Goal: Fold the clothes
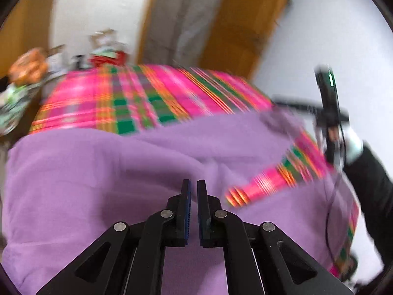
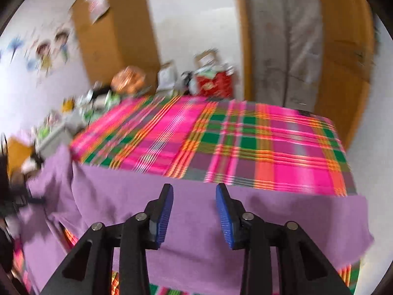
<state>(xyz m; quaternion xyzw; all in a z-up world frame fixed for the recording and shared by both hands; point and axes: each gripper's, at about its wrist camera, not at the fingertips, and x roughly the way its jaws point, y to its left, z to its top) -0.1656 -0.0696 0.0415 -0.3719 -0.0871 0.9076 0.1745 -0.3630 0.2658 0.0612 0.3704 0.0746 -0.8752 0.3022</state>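
Purple cloth, the garment (image 1: 98, 172), lies spread across the lower half of both wrist views, draped over a bench covered by a pink and green plaid sheet (image 2: 245, 142), which gives a flat base for folding. The left claw (image 1: 194, 186) sits low at the bottom centre of its frame with its jaws nearly together; whether fabric is pinched between them I cannot tell. The right claw (image 2: 194, 196) hovers over the garment with jaws apart and nothing between them, likely free to take a new edge.
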